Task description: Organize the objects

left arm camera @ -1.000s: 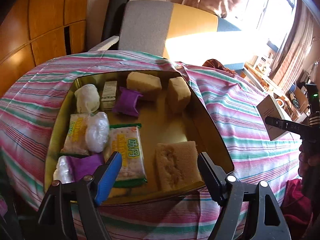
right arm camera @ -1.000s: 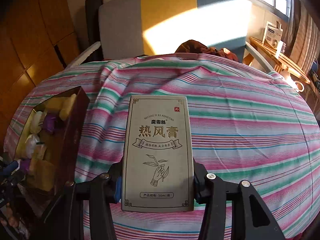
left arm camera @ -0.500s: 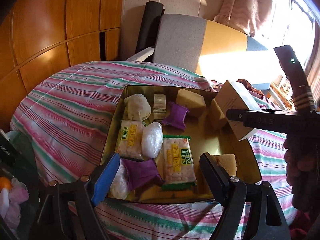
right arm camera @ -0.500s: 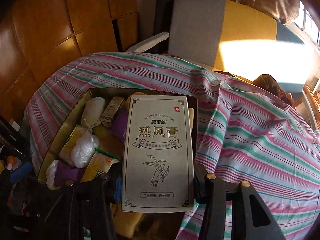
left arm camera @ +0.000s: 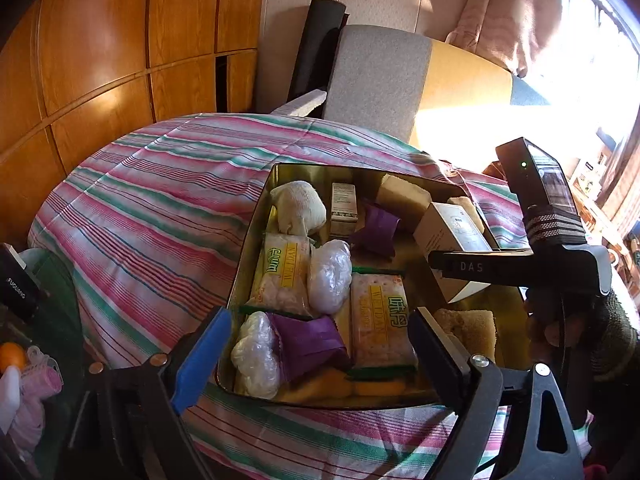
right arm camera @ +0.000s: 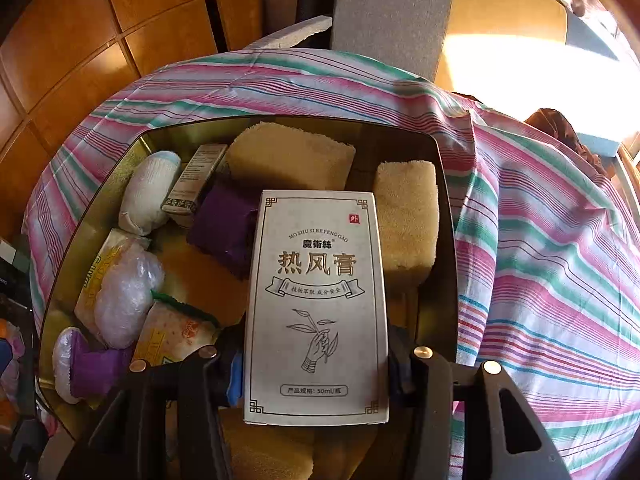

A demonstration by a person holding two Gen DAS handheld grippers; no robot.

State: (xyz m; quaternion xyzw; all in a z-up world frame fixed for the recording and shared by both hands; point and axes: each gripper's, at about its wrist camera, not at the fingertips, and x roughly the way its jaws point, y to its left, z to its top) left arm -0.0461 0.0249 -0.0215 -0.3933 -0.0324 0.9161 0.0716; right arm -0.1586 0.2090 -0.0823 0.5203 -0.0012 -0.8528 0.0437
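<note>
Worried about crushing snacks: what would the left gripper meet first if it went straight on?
Probably the purple packet between the opening fingers of the left gripper, beside the cracker pack; depth is unclear.

The left gripper (left arm camera: 316, 344) sits at the bottom of its own view, angled downward, its jaws opening with nothing pressed between the pads. The right gripper (right arm camera: 316, 372) points steeply down at the bottom centre of its view, clamped. In the left view's right edge, a hand (left arm camera: 560, 320) grips its handle.
</note>
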